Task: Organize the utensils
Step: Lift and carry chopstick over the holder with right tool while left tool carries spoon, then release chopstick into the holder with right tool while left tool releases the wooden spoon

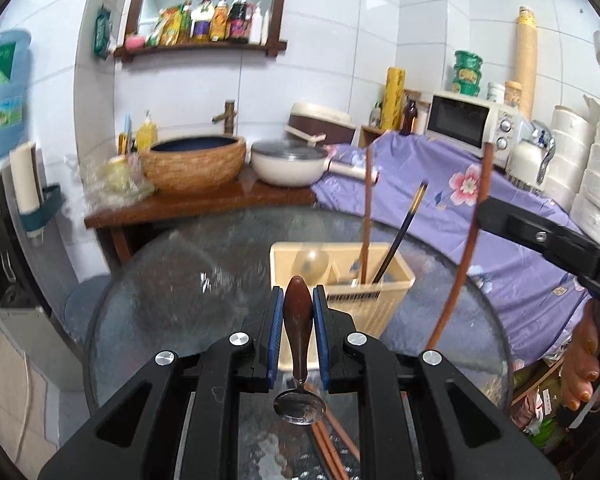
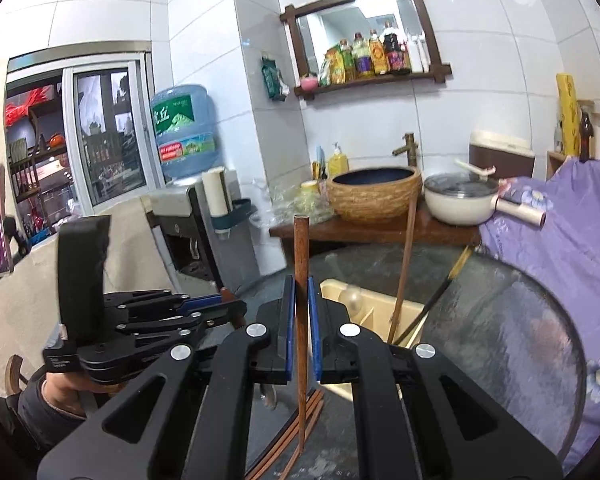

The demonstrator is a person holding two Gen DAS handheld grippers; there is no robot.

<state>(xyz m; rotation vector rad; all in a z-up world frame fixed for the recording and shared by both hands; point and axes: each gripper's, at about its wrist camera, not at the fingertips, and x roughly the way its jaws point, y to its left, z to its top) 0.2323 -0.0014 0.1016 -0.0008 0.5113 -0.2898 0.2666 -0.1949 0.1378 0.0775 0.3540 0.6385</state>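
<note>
The left gripper (image 1: 298, 312) is clamped on the brown wooden handle of a spoon (image 1: 299, 332), handle up and the metal bowl hanging below the pads, so the thing dangles plumb and should slide bowl-first into a slot. The right gripper (image 2: 299, 320) pinches a brown chopstick (image 2: 301, 320) near its middle, held nearly upright for the same reason, I'd guess: a vertical stick drops into a narrow compartment without fuss.

Just ahead of both sits the cream plastic caddy (image 1: 396, 280) on the round glass table (image 1: 160, 280). It is divided inside; a second spoon (image 1: 311, 262) shows in its left compartment, while another brown chopstick (image 1: 367, 216) and a dark one (image 1: 404, 232) lean in the right one (like with like, it seems).

Under the grippers a few more brown chopsticks (image 1: 334, 452) lie flat on the glass, not yet sorted.

Both pieces hang above the table, near the caddy but not over their compartments, as far as I can judge.
</note>
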